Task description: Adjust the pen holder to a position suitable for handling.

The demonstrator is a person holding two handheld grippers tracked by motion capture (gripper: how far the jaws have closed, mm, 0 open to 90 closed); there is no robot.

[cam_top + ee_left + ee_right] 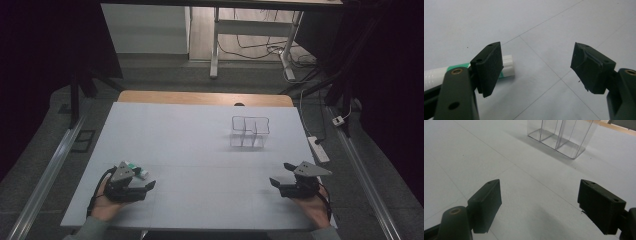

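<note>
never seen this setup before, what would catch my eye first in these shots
Probably the clear plastic organizer with its upright dividers, alone on the far right part of the white table. Next, the two black grippers near the front edge: the left gripper and right gripper, both with jaws wide open and nothing between them. A white and green tube lies just beside the left gripper.

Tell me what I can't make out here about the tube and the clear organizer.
- Green-and-white tube: in the left gripper view the left hand-held gripper covers its body with one jaw; in the high view it is too small, so its label is unreadable.
- Clear organizer: its top is cut off by the right gripper view's upper edge; in the high view its compartment count is unclear.
</note>
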